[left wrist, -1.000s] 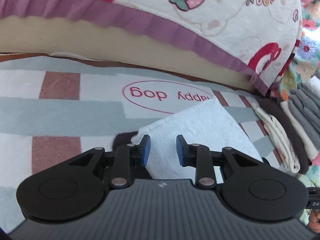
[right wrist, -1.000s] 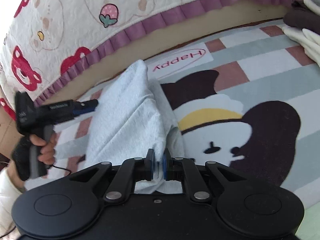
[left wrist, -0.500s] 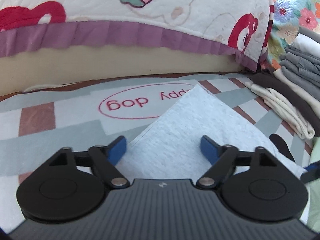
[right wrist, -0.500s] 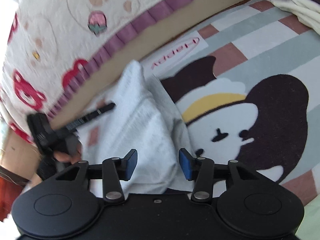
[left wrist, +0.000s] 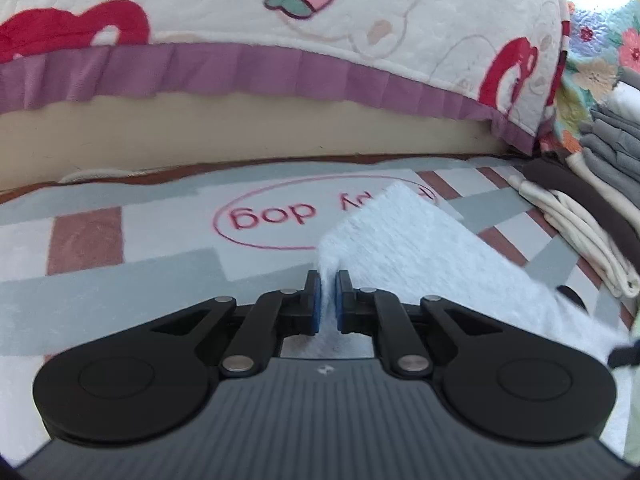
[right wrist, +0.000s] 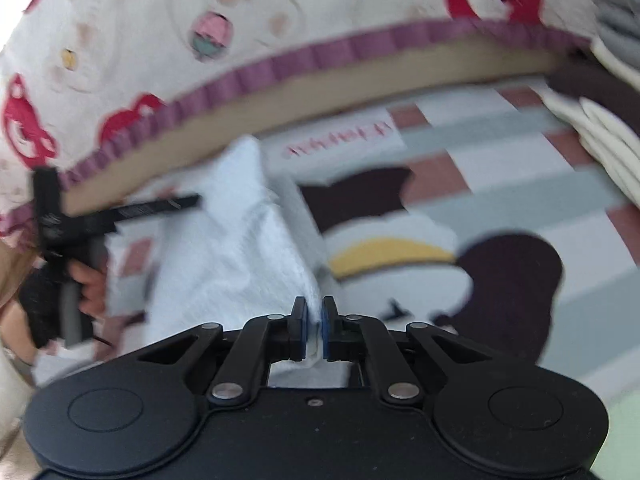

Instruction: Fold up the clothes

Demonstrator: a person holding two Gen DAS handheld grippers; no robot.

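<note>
Both grips are thin. The left gripper [left wrist: 328, 300] is clamped on an edge of the pale blue fleecy cloth [left wrist: 420, 248]; the right gripper [right wrist: 314, 328], still closing, pinches another edge, and a tug could slip either. The cloth lies just ahead of both on the checked cartoon-dog rug [left wrist: 120, 264]. Beyond stands the bed's purple-frilled quilt [left wrist: 240, 72]; folded clothes [left wrist: 580, 216] crowd the right, leaving room leftward.

It was a home bedroom: a cartoon-print quilt [left wrist: 420, 20] hung over a bed edge beside a patterned floor rug [left wrist: 120, 248] and stacked folded clothes [left wrist: 600, 184].
</note>
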